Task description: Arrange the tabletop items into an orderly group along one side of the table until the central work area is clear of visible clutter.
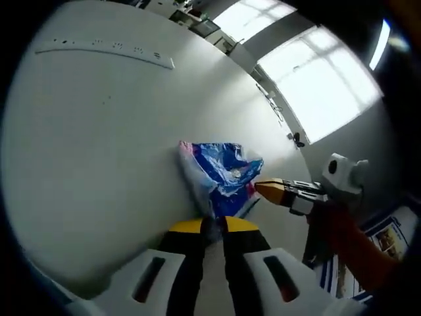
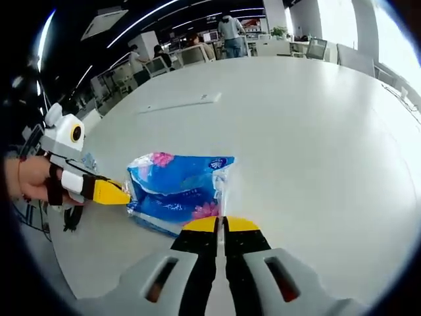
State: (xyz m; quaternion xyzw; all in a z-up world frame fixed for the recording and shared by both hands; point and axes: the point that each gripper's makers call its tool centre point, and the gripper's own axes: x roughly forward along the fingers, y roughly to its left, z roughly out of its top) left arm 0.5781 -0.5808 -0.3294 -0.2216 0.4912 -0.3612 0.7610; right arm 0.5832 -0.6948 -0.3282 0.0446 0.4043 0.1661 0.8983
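Two grippers: both are meeting at the blue tissue pack (image 2: pixel 177 191) on the white table (image 2: pixel 316 131).
Left gripper (image 1: pixel 214 225): jaws are pinching together on the pack's near edge.
Right gripper (image 2: pixel 220 225): jaws are closing on the pack's opposite edge; both are equally near.
Pack axis: running across, gripper to gripper, just ahead of each.
White strip (image 2: pixel 177 103): lying well beyond the pack.
Hidden: the pack's print is blurring; how much film each jaw pair is catching is unclear.

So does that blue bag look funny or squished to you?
A little. The blue tissue pack lies crumpled on the white table, its plastic wrinkled where both grippers pinch it: the right gripper on one edge, the left gripper on the other. Nothing looks spilled or torn. A long white strip lies flat farther off.
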